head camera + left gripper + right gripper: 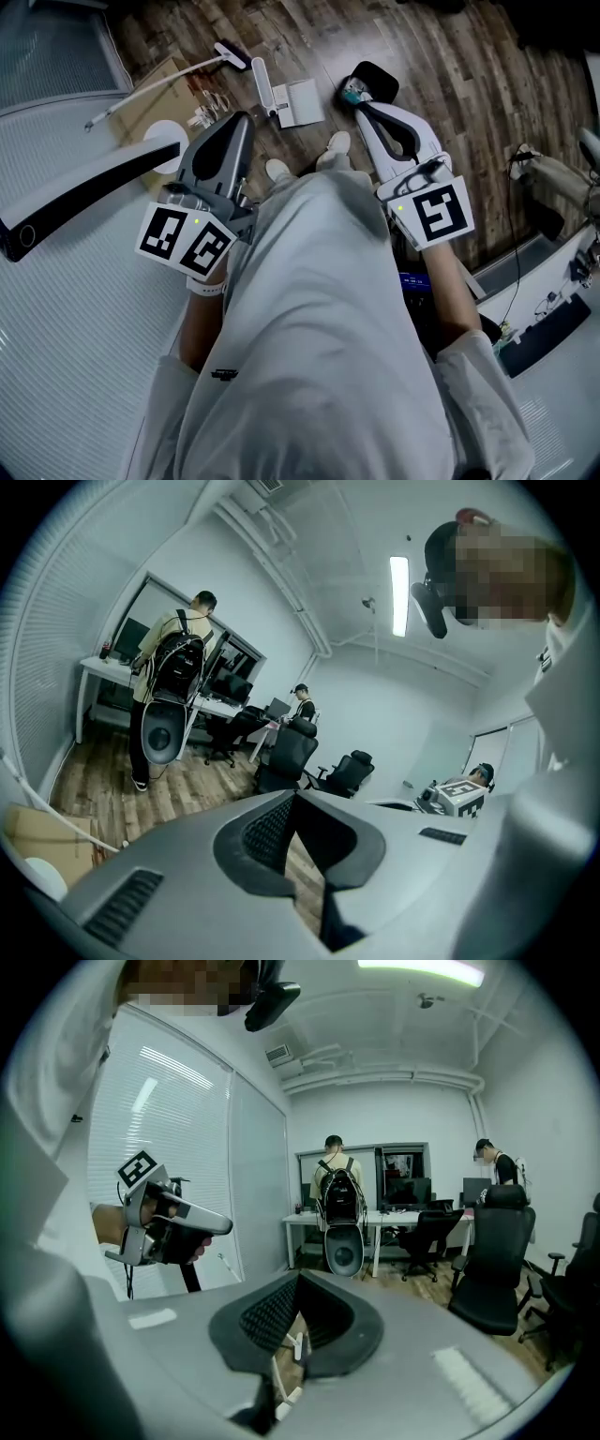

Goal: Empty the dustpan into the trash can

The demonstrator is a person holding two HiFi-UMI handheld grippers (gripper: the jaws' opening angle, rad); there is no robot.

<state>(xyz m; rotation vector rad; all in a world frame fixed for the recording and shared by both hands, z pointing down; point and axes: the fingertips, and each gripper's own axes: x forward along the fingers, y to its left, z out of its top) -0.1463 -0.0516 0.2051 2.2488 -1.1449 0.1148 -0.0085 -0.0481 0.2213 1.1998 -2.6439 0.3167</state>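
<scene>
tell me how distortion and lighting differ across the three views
head view: dim, wood floor dark, edges bowed; left gripper view: fisheye, black corners, strip light blown out; right gripper view: same fisheye, light bar glaring at top edge

A white dustpan [300,101] is seen lying flat on the wooden floor [469,84], just beyond the shoes [337,145]. Its long handle [263,86] is laid along its left edge.

Cool, even indoor light from ceiling strip lights [399,594], one clipped white at top of right gripper view, shadows soft; head view dimmer w/ murky dark wood floor [450,84]; both gripper views heavy fisheye, black corners, bent edges, near foreground soft.
</scene>
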